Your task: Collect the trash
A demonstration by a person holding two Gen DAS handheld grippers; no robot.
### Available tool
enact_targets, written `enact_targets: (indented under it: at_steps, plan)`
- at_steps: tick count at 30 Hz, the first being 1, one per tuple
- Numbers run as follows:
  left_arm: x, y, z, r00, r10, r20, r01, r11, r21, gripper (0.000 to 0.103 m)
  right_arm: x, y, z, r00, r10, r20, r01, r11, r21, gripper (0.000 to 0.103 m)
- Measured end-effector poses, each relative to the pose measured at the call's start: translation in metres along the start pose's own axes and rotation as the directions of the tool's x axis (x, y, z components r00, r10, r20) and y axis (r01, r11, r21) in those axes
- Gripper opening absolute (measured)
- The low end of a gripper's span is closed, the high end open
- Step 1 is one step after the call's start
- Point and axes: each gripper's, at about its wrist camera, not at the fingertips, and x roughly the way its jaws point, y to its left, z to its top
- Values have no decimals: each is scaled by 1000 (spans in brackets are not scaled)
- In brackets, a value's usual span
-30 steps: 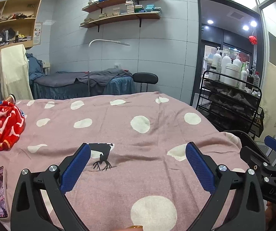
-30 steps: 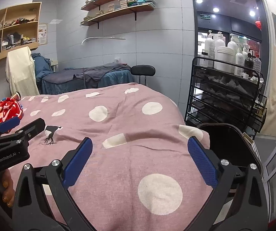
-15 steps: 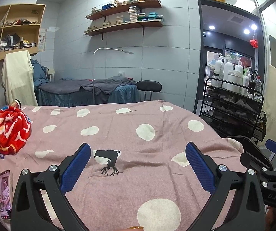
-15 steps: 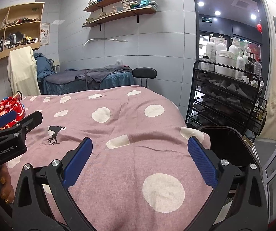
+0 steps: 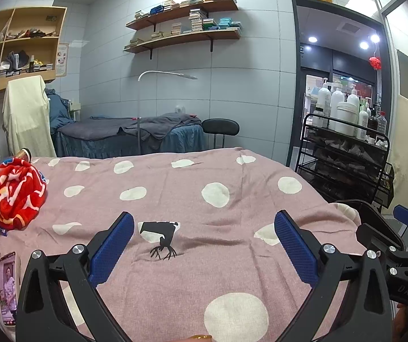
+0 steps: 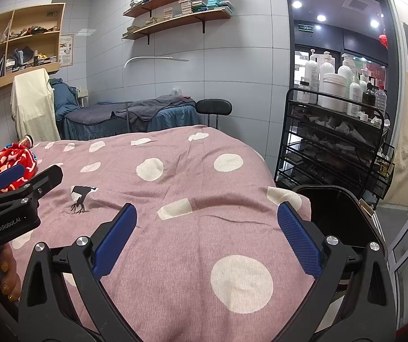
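Both tools are spread wide with nothing between their blue pads: the left gripper [image 5: 204,245] fills the lower middle of its frame, the right gripper [image 6: 208,239] the same in its own. No plain piece of trash shows on the blanket [image 5: 192,188]; the likeliest candidate is a small can-like thing [image 5: 24,153] at the left edge of the frame, behind the red cloth [image 5: 13,191], though it is too small to tell for sure. It lies to the upper left of the left gripper, well apart, apparently on its side with its round end facing the camera. The left gripper is the nearer one, and I judge it should make the reach. The black bin [image 6: 337,213] sits at the right of the frame, just beside the bed's right edge and nearer the right gripper. A phone [image 5: 8,285] lies at lower left, near the left gripper. The blanket is soft, pink with pale dots, lightly wrinkled. Beyond it stand a second bed [image 5: 129,134], a stool [image 5: 220,127], a cart [image 5: 343,165] of bottles at right and wall shelves [image 5: 184,35] above.
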Motion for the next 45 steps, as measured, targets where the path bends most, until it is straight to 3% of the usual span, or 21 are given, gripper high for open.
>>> enact_targets:
  at_steps: [45]
  plan:
    - [-1, -2, 1, 1000, -4, -5, 4, 1000, 0, 98, -1, -2, 0, 1000, -3, -8, 3, 1000, 5, 98]
